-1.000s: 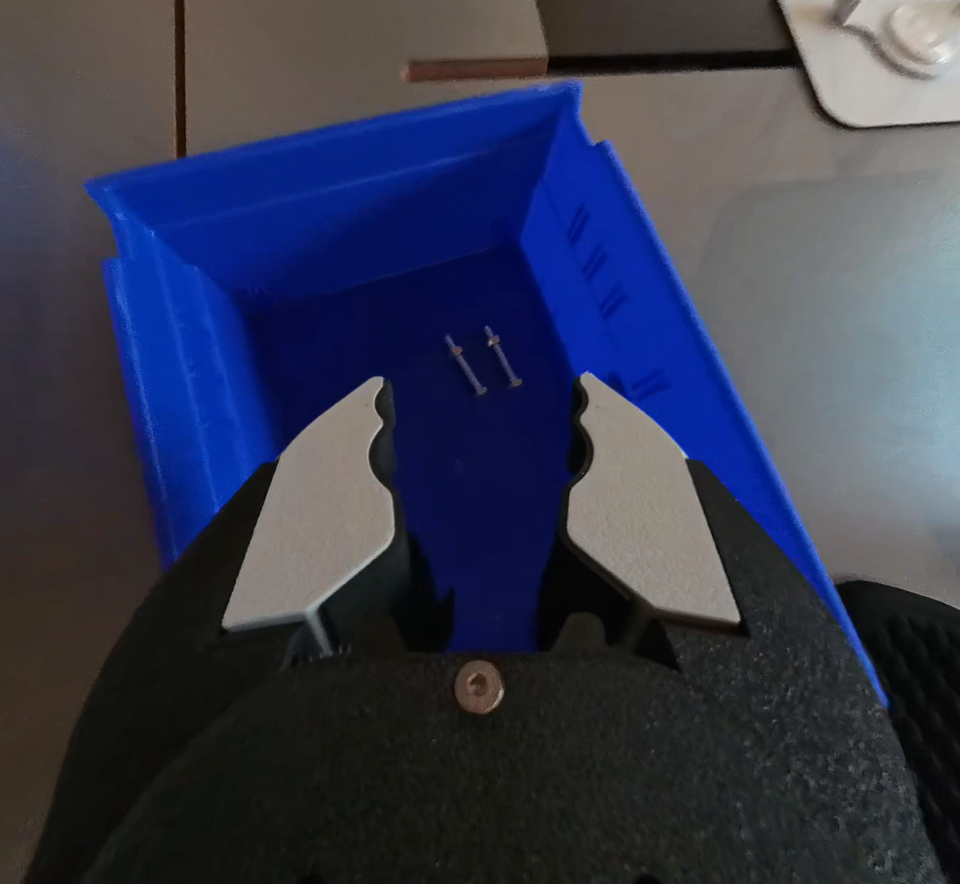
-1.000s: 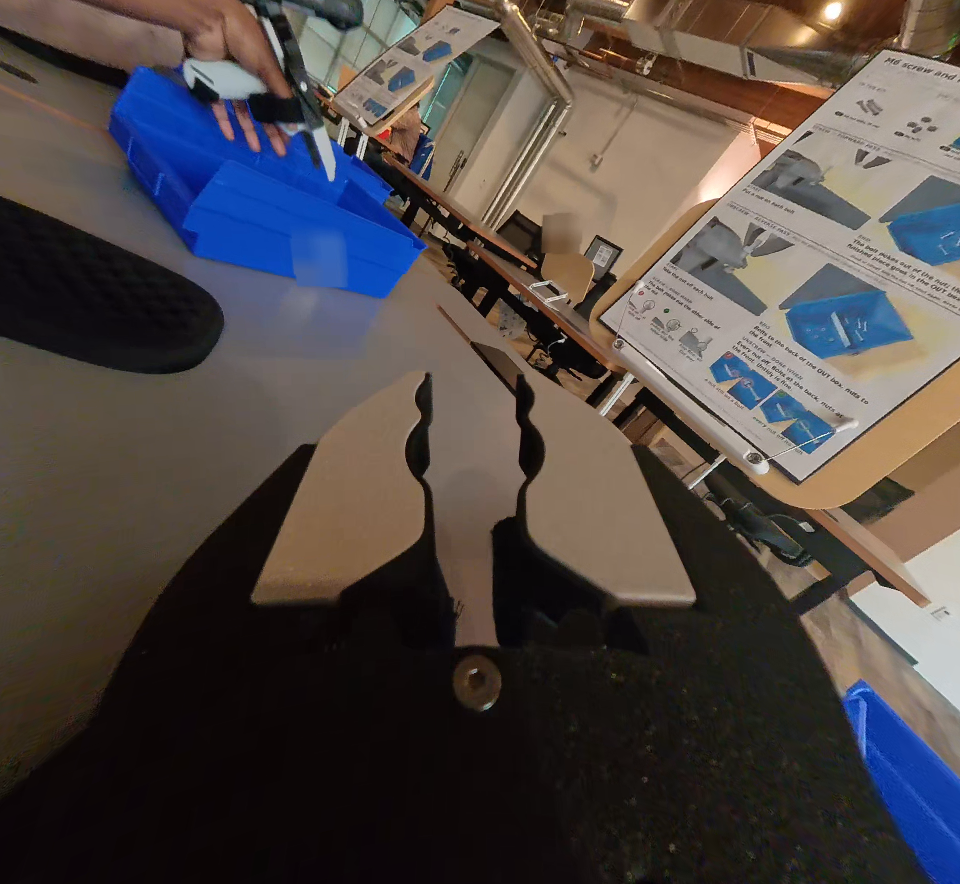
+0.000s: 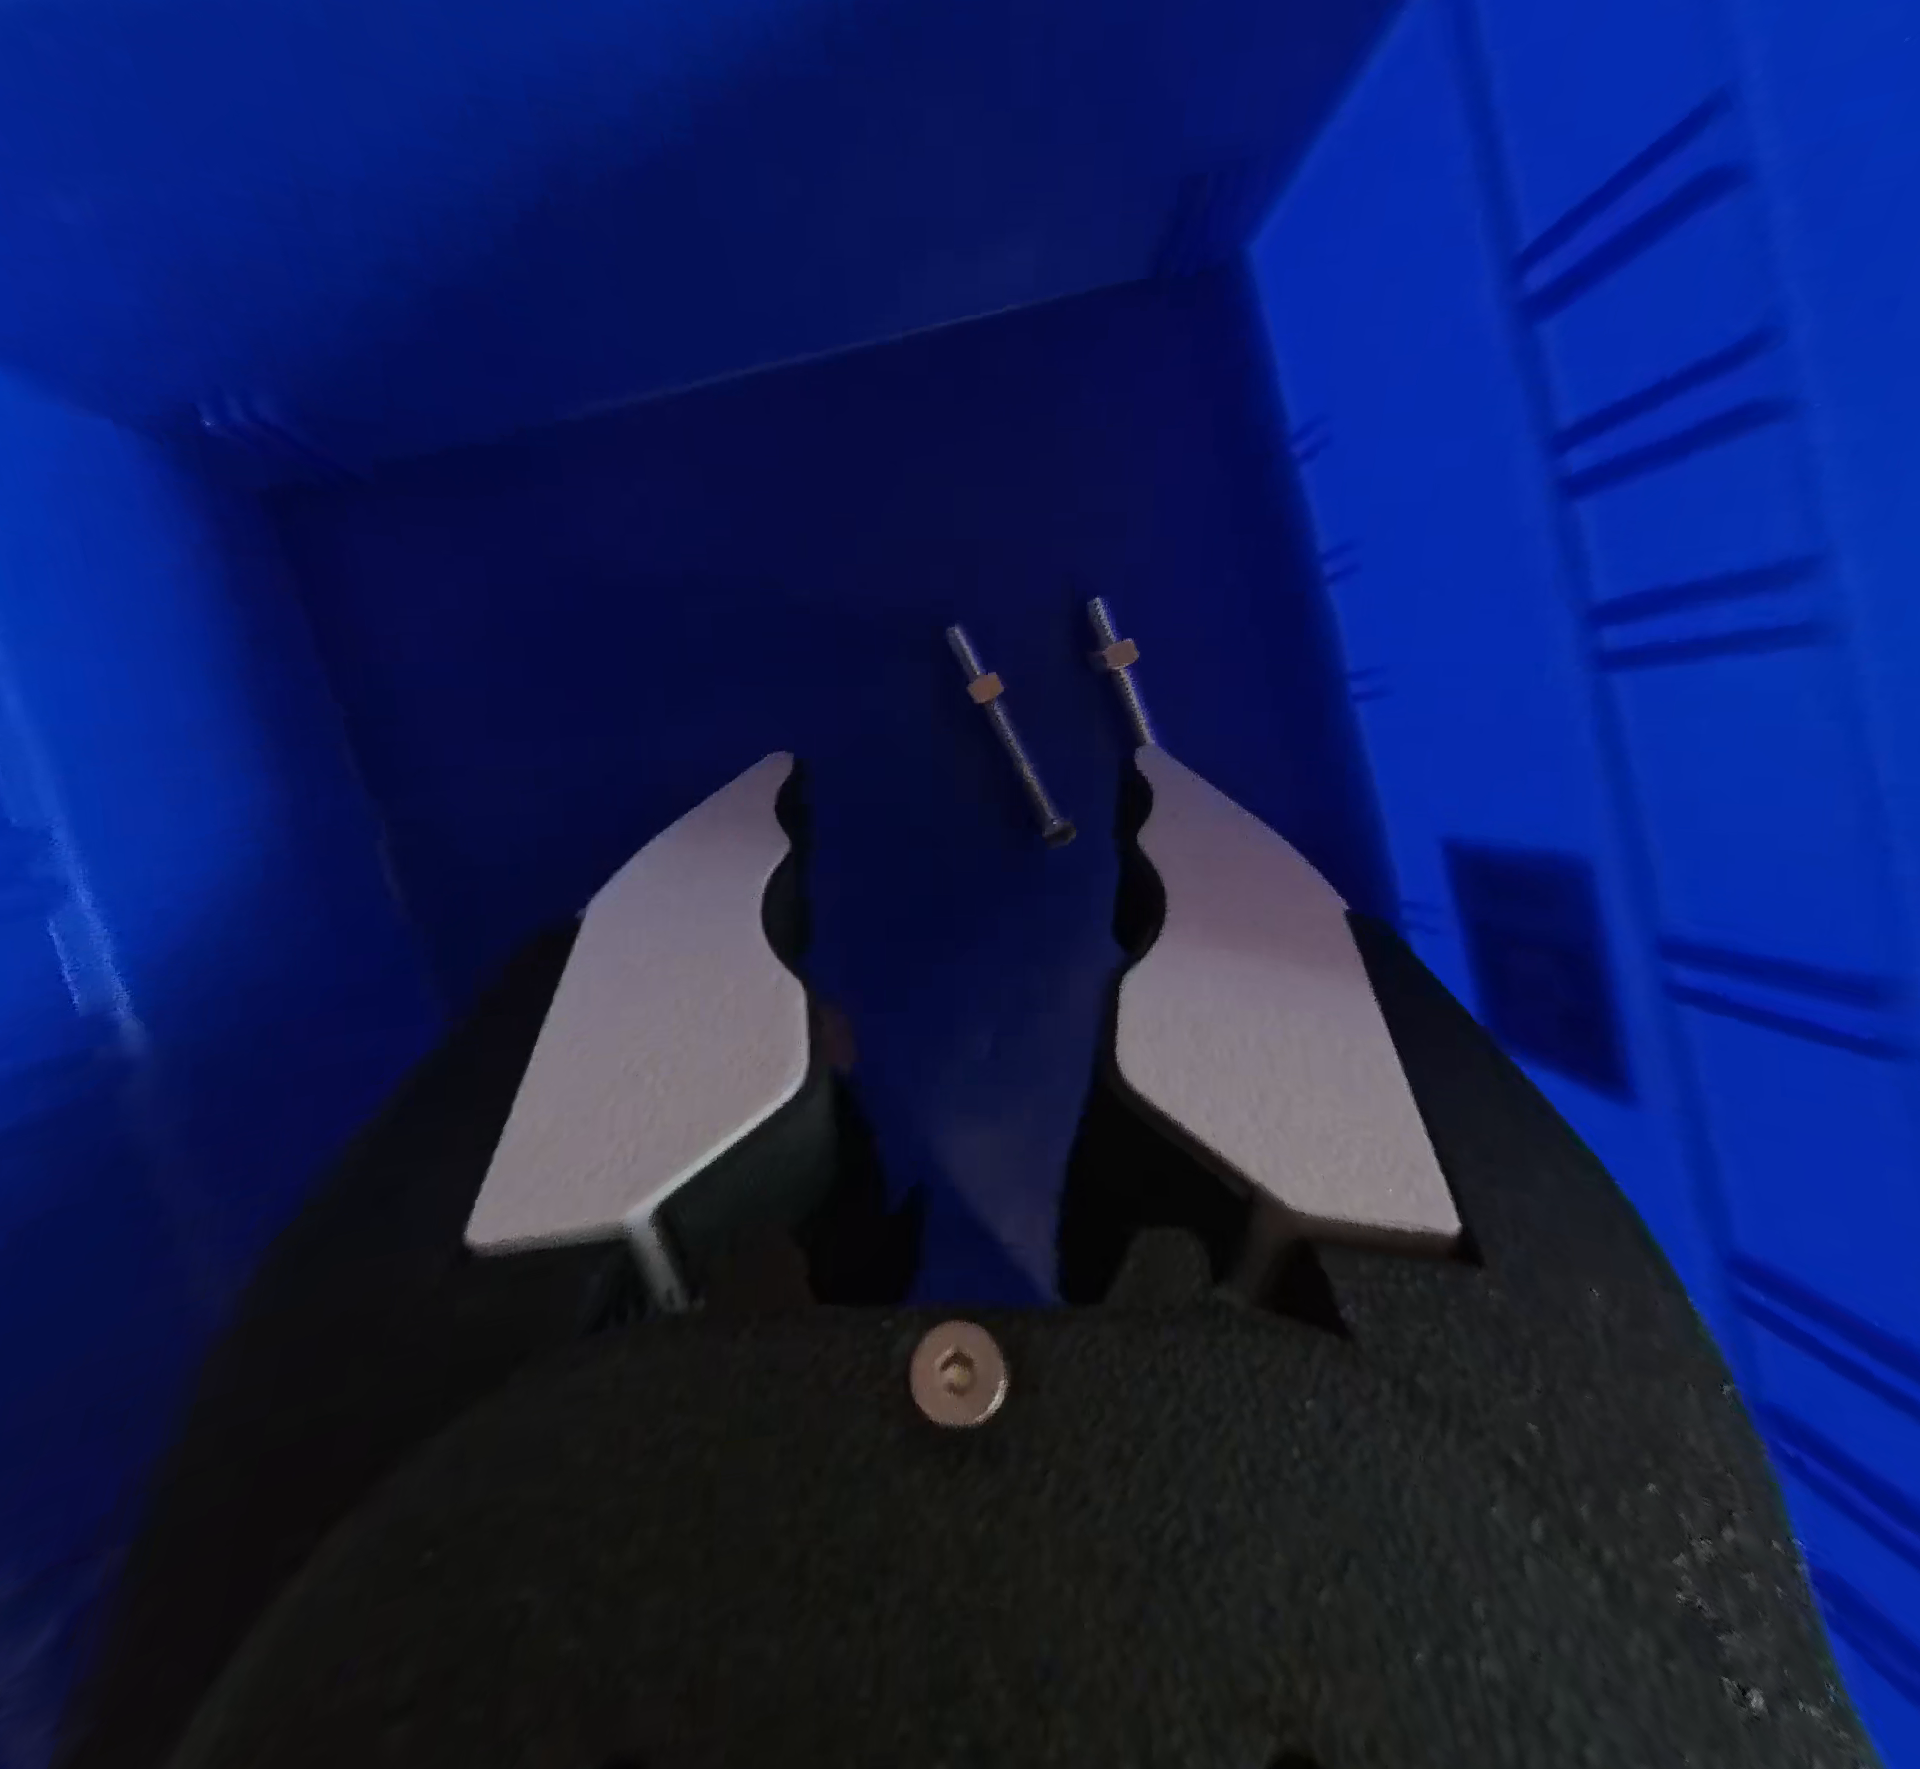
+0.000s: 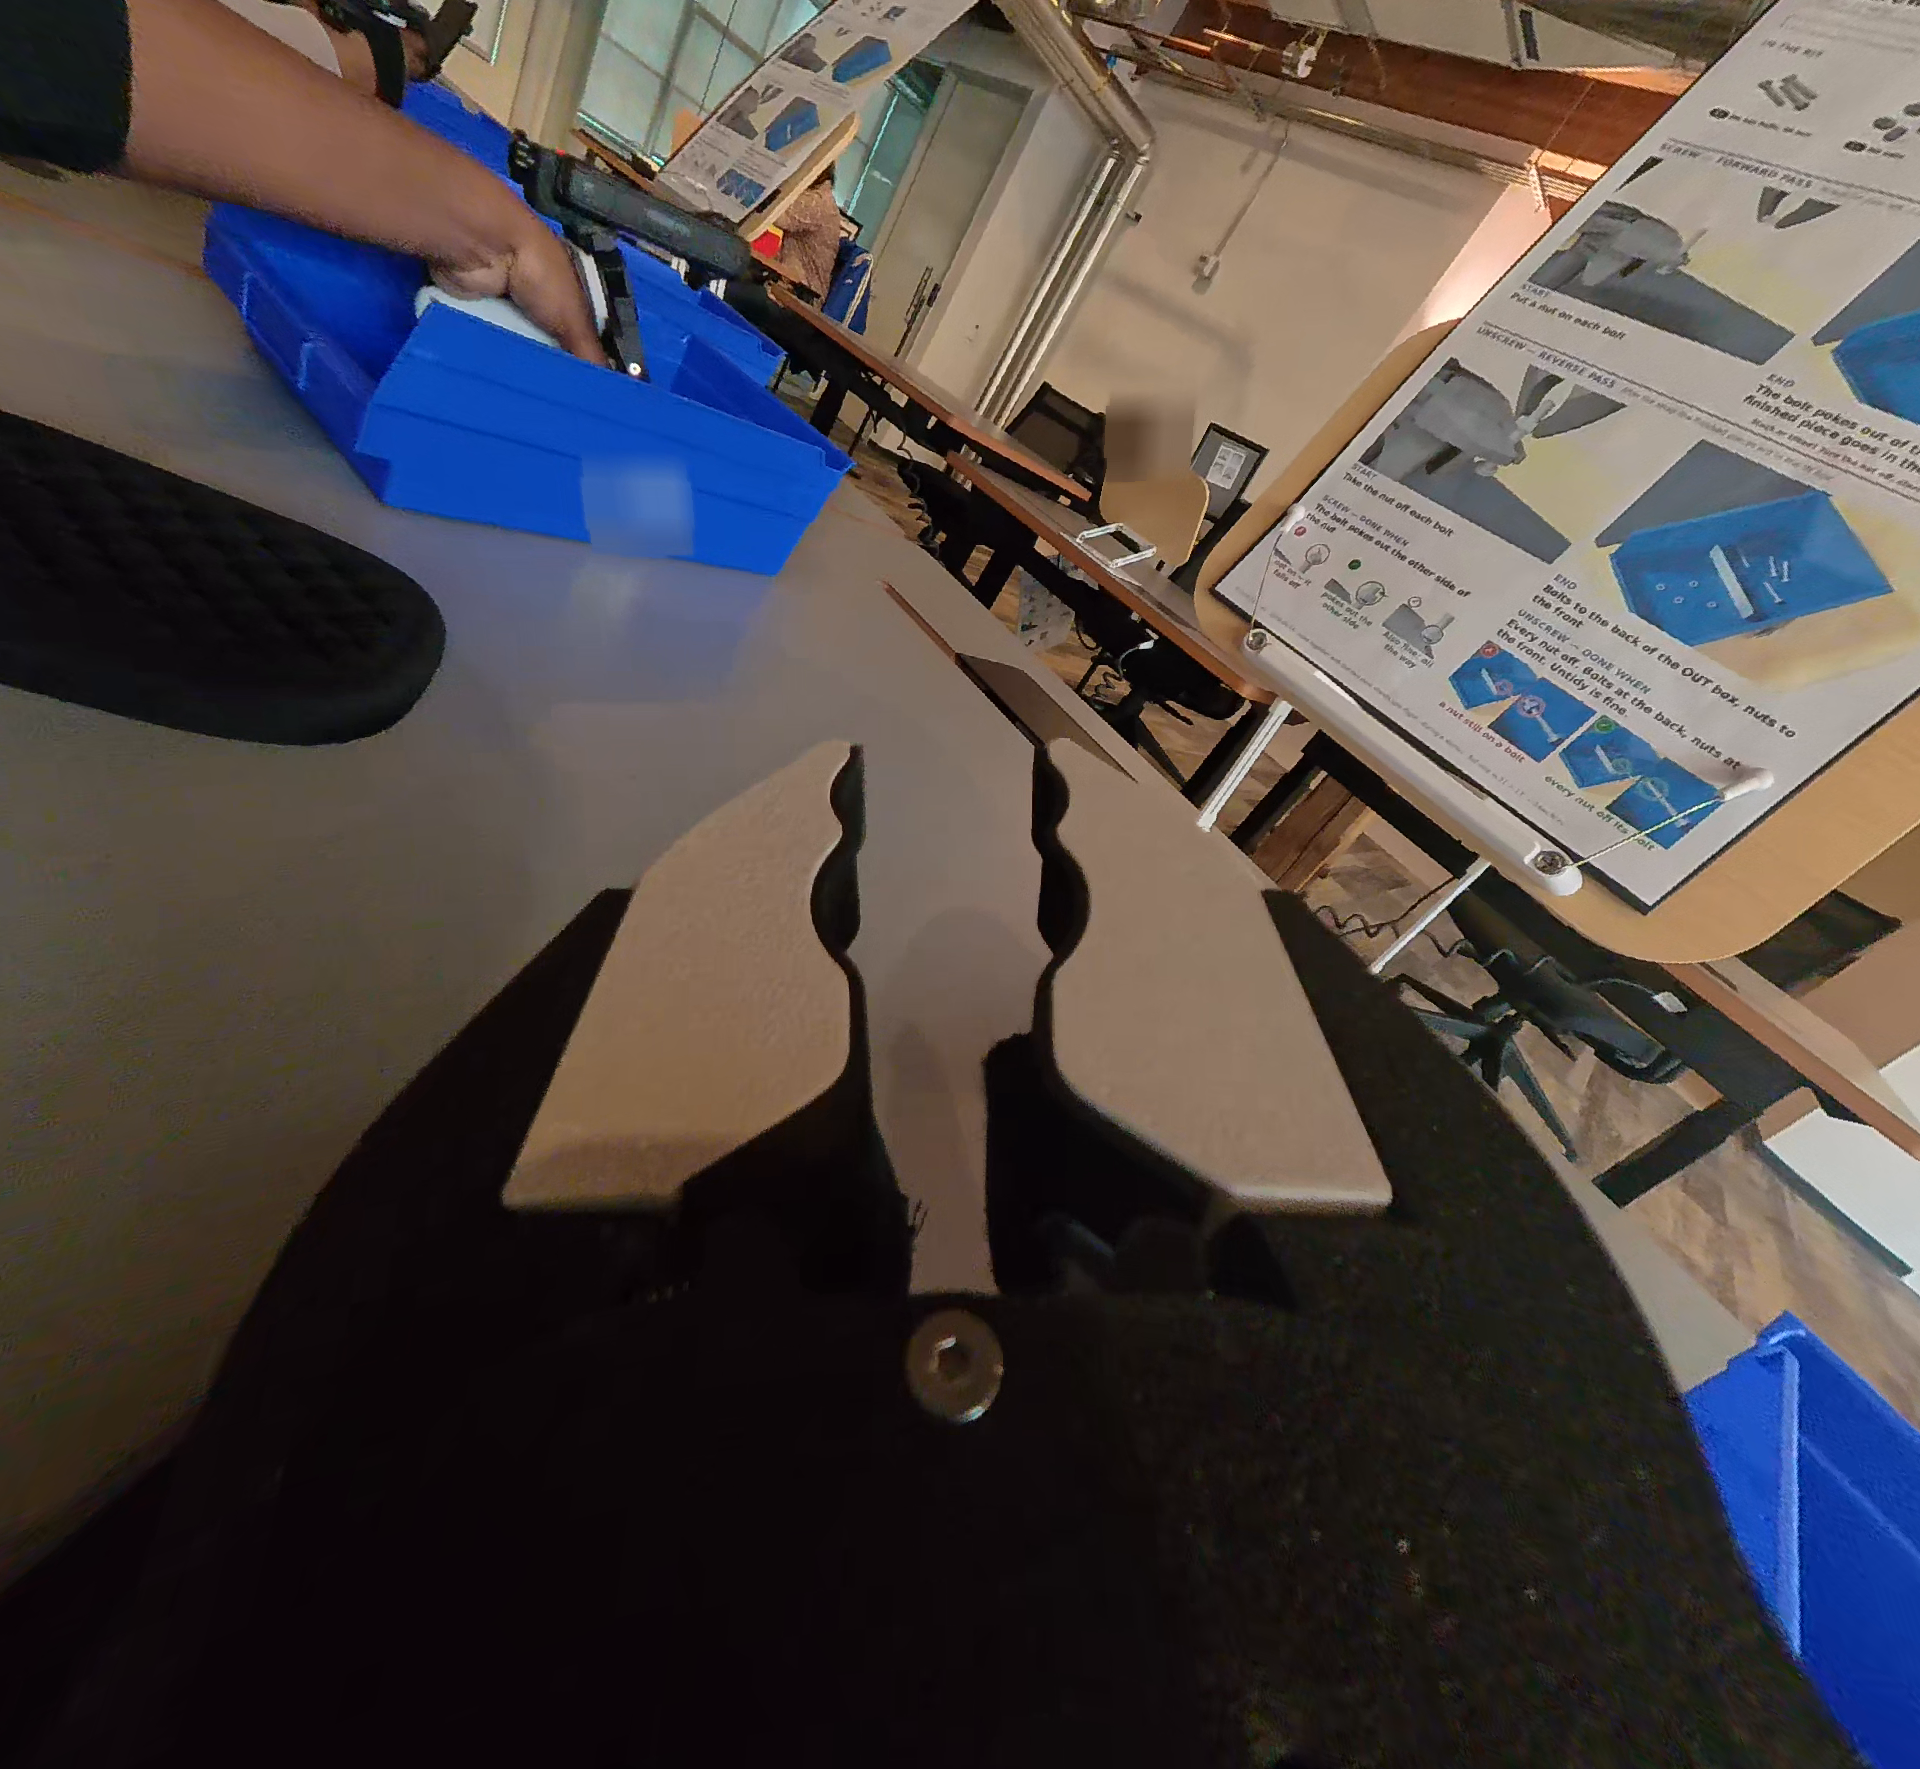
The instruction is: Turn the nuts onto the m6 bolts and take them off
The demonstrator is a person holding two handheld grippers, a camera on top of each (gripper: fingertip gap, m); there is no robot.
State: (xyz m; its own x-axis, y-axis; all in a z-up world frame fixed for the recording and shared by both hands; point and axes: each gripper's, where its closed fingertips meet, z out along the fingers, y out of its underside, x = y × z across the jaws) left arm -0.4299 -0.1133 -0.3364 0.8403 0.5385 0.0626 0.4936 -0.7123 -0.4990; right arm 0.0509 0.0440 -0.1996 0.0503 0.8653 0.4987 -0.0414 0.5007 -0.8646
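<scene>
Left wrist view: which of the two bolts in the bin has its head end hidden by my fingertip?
The right-hand bolt: its lower end disappears behind the right fingertip. The left bolt shows fully, head included.

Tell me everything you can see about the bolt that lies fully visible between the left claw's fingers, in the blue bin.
The bolt is a thin, long, grey metal rod, apparently threaded. It lies flat on the blue bin's dark floor, slanted, with its small dark head nearest the camera. A brass-coloured hex nut sits on the shank near the far tip. The open left claw does not touch it. A second bolt lies beside it, apart.
</scene>
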